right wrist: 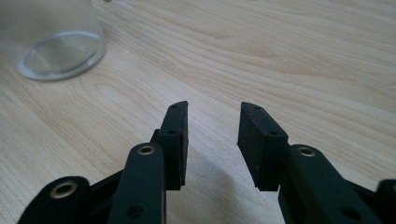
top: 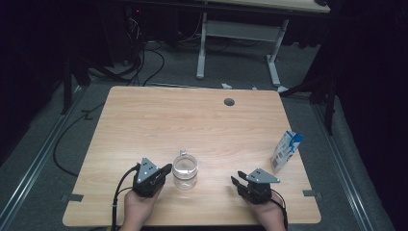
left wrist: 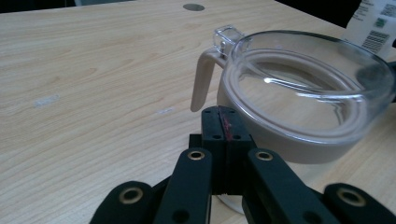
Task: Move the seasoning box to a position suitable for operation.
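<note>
Counter (top: 144, 120): light wood, mostly bare. A clear jug (top: 185, 171) sits low and centre in the high view, its transparent lid on top and a beige handle pointing toward the top of the frame. A small blue-and-white carton (top: 286, 150) stands upright at the right edge, well apart from the jug.

Your left gripper (top: 163, 169) lies just left of the jug in the high view, tips pointing at it. In the left gripper view the jaws are pressed fully together with nothing between them, and the jug (left wrist: 299, 102) fills the right half of that frame, right beyond the tips. Whether the tips touch its wall, I cannot tell.

Your right gripper (top: 237, 179) rests at lower right of the high view, between jug and carton, touching neither. In the right gripper view its jaws stand roughly half apart over bare wood, holding nothing; the jug's base (right wrist: 56, 51) shows in the upper left corner of that frame.

Progress, as a judgement: very early. The jug is not gripped, its lid looks seated, and the carton stands untouched and upright. You appear to be at the approach stage only. All the real handling seems left to do: steadying or grasping the jug, opening it, and fetching the carton if that is intended.
</note>
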`<state>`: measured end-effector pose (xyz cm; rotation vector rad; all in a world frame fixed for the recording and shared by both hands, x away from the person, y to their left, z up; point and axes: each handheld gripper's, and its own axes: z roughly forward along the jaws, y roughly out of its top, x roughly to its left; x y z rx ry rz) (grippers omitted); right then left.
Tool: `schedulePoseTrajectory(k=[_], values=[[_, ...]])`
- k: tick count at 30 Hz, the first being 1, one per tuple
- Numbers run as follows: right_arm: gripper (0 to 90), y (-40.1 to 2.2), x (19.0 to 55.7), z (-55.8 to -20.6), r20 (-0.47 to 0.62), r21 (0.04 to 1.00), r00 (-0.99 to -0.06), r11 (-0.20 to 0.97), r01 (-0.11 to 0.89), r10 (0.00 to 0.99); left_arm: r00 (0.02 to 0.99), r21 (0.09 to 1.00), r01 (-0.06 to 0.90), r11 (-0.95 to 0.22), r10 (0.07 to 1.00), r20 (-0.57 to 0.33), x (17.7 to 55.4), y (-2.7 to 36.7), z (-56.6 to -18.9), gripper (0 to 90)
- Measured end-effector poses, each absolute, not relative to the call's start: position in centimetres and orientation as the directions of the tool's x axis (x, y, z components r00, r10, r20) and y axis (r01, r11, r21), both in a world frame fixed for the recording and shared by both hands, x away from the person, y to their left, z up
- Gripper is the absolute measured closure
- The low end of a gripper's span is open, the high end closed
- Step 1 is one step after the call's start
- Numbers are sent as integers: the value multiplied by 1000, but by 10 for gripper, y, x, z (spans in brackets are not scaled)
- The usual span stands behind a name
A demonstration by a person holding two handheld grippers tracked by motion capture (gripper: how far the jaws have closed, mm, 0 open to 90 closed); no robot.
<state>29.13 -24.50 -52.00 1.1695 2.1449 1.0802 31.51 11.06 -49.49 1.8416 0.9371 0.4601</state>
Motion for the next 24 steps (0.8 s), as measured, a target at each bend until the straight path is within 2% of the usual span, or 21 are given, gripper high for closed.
schedulePoseTrajectory(k=[24], values=[[634,-243,290,-518,-34,817,-535,332,472,844,743,889,368,-270,661,-107,285,72,-495,900]])
